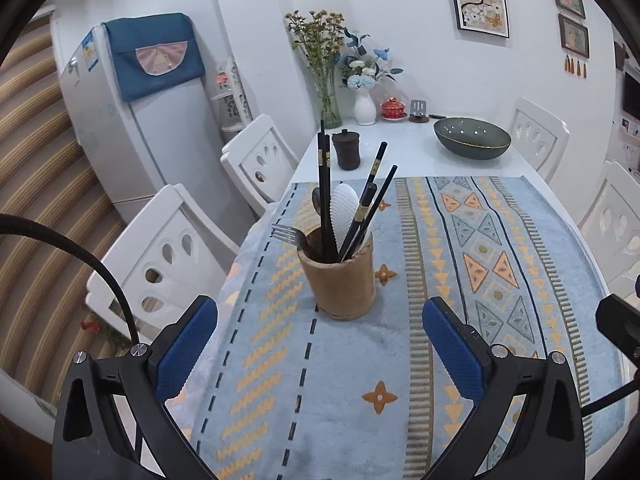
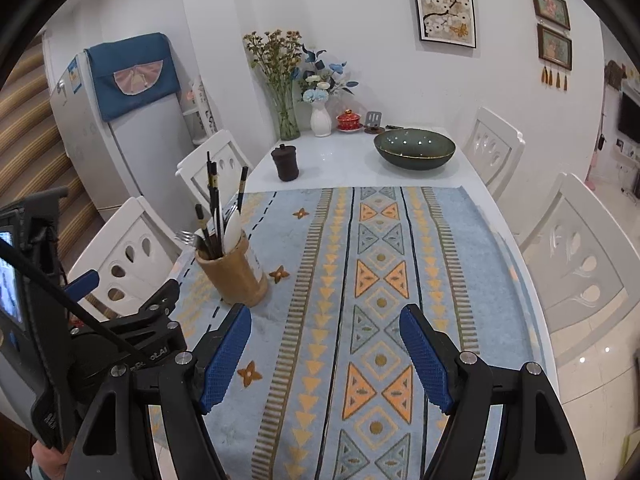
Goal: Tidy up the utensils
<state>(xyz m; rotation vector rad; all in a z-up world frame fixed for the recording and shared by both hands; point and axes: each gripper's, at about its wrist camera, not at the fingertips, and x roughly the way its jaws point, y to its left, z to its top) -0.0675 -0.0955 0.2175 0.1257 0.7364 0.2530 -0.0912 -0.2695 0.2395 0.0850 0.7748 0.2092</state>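
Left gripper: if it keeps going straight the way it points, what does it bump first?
Probably the bamboo utensil holder, standing between the open left gripper fingers' line; depth is hard to judge.

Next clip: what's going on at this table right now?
A person holds two grippers above a patterned cloth on a white dining table. The left gripper and right gripper are both open and empty. All the utensils in view, the black chopsticks, a fork and a white spoon, stand in the bamboo holder on the cloth. No loose utensils show on the table.
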